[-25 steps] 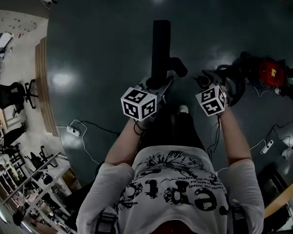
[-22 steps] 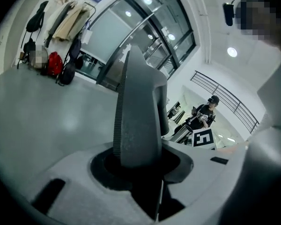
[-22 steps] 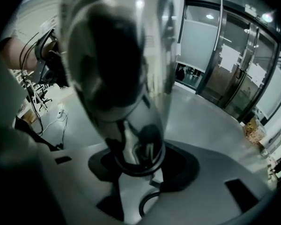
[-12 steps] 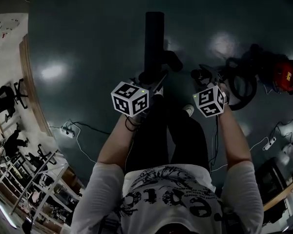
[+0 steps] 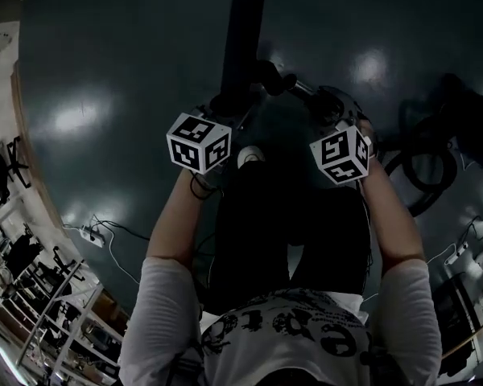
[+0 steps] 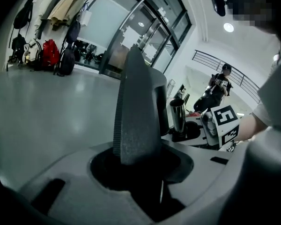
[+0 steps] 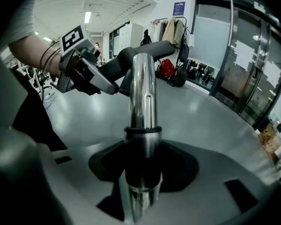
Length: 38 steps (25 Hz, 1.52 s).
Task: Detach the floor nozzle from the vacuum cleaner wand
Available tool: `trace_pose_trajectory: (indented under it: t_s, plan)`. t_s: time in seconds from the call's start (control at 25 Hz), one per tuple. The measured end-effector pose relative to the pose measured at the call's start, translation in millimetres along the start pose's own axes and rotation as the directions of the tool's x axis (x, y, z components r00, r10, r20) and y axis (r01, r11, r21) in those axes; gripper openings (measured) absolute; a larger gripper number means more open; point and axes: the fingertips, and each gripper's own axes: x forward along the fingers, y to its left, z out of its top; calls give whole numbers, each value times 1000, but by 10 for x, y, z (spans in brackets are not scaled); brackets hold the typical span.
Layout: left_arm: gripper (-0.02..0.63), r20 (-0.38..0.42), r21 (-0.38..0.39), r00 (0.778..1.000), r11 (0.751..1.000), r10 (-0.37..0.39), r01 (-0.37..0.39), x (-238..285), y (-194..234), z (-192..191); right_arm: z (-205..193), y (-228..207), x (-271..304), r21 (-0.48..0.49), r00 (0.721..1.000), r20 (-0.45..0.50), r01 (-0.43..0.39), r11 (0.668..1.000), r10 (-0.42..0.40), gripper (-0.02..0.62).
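Left claw (image 6: 140,170) is clenching the stiff, ribbed plastic floor nozzle (image 6: 138,111) between its jaws. Right claw (image 7: 143,172) is grasping the smooth, probably slippery metal wand (image 7: 143,93), which is joining the nozzle just ahead and likely demanding firm grips.

Head view looks steeply down; both gripper views, close along their jaws, share the floor nozzle (image 6: 136,116).

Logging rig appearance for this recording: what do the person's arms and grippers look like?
The left gripper and right gripper have grey bodies, each carrying a white cube with black square markers. The person wears a white short-sleeved T-shirt with black print, and dark bands on the left wrist.
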Motion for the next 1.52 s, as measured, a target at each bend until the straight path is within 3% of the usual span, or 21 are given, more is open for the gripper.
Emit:
trace_pose_trajectory:
  t_s: [0.12,0.24,0.36,0.52,0.88,1.08,1.24,1.4,1.52]
  plan:
    - [129,1,34,999,999,32,-32,416,403,-372,-357,-138,542,38,999,-13,29,999,-29,181]
    - [129,5,10,999,999,32,-32,748,719,-746,-797,-157,1004,32,997,-73,26,999,-24,179]
    - [129,0,-88,1000,996,20,-20,1020,1026,-1160,-1146,22,1431,23,990,-139,-35,999,38,179]
    - [129,-46,-233,999,972,0,-10,1366,1256,-1715,-1501,242,1851,9,975,-206,-79,997,79,179]
    - [130,-193,-390,981,918,0,-77,1612,1495,-2667,-2274,852,2217,23,919,-341,-201,979,197,179]
    - [132,-223,-394,975,912,23,-112,1684,1627,-2867,-2566,858,2362,64,898,-377,-221,973,229,181]
    - [137,-230,-408,973,905,27,-121,1716,1653,-2888,-2562,808,2408,106,909,-349,-202,974,227,181]
    - [138,-251,-374,962,907,104,-196,1763,1635,-2851,-2590,801,2398,122,916,-335,-192,974,223,181]
    - [234,-270,-284,952,932,146,-224,1783,1580,-2809,-2586,807,2380,129,918,-329,-187,974,220,183]
